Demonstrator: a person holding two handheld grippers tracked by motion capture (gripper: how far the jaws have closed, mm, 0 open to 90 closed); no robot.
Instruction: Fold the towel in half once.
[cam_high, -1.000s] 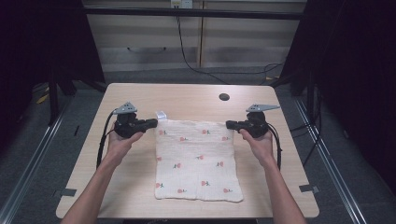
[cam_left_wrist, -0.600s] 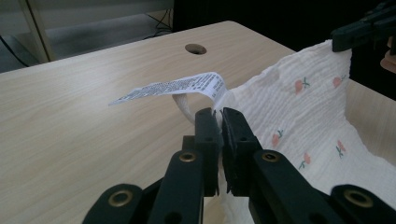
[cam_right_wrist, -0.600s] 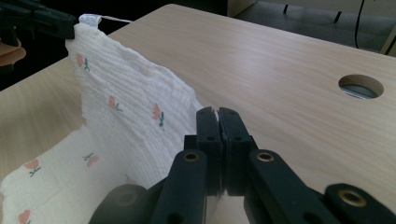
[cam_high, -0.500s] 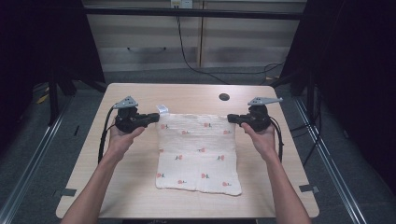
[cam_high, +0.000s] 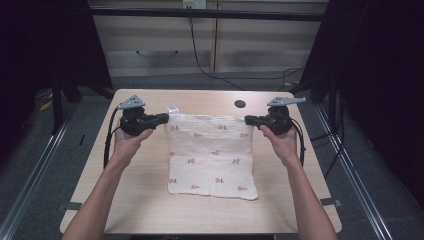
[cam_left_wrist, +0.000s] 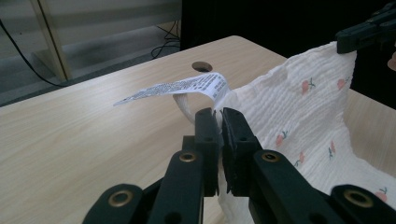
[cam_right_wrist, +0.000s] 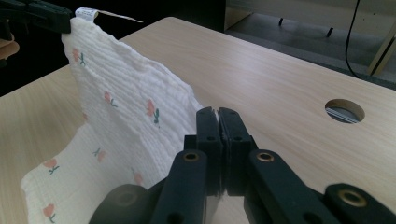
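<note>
left gripper (cam_high: 162, 118) fingers clamped on muslin cloth (cam_high: 212, 152) far-left corner w/ care label (cam_left_wrist: 180, 88); right gripper (cam_high: 248, 120) pinches far-right corner. far edge off counter (cam_high: 150, 200), near edge resting on it.

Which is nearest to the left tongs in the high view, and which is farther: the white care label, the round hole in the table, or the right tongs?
1. White care label: right beside the left tongs, at the cloth corner they grip.
2. Round hole: farther right, near the table's far edge.
3. Right tongs: slightly farther, at the cloth's opposite corner.
</note>
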